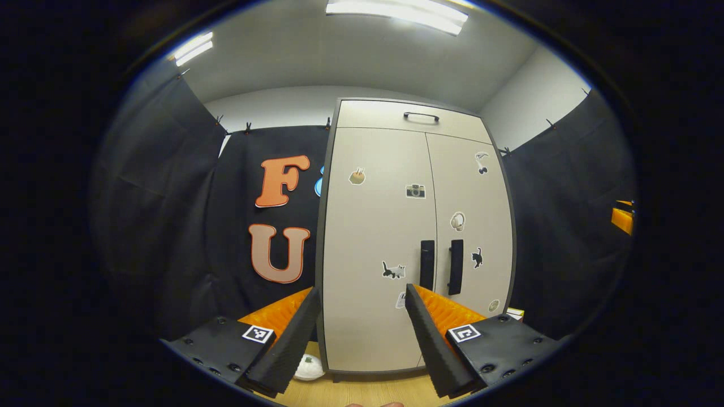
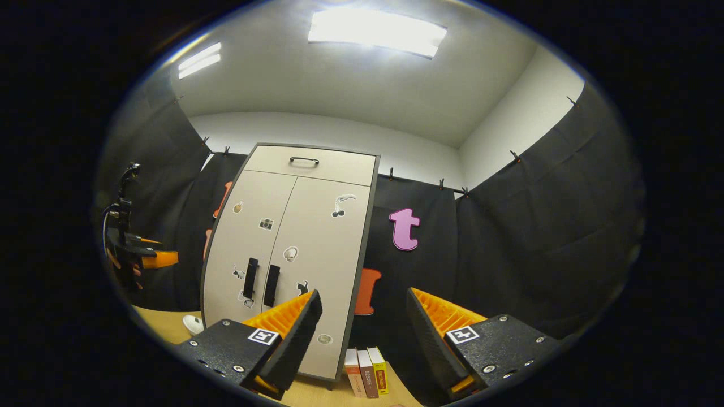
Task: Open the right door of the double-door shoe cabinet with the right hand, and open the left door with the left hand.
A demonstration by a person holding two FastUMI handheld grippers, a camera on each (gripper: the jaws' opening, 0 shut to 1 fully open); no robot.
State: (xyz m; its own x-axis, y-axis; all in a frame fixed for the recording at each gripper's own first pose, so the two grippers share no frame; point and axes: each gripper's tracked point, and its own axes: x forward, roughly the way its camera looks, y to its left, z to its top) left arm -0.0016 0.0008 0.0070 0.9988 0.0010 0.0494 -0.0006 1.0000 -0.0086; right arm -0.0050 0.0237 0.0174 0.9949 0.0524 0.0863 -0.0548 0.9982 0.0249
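Note:
The beige shoe cabinet point(image 1: 373, 237) stands straight ahead in the left gripper view, both doors closed. Its two black vertical handles sit side by side: the left door's handle point(image 1: 427, 264) and the right door's handle point(image 1: 455, 267). My left gripper point(image 1: 362, 308) is open, some way short of the left door, with nothing between its fingers. In the right gripper view the cabinet point(image 2: 294, 249) stands to the left, with its handles point(image 2: 260, 282) low on the doors. My right gripper point(image 2: 362, 314) is open and empty, pointing right of the cabinet. The left gripper point(image 2: 141, 254) shows at the far left there.
A drawer with a black handle point(image 1: 421, 116) tops the cabinet. A white object point(image 1: 310, 367) lies on the wooden floor by the cabinet's left foot. Three books point(image 2: 366, 370) stand on the floor against its right side. Black cloth walls the booth all round.

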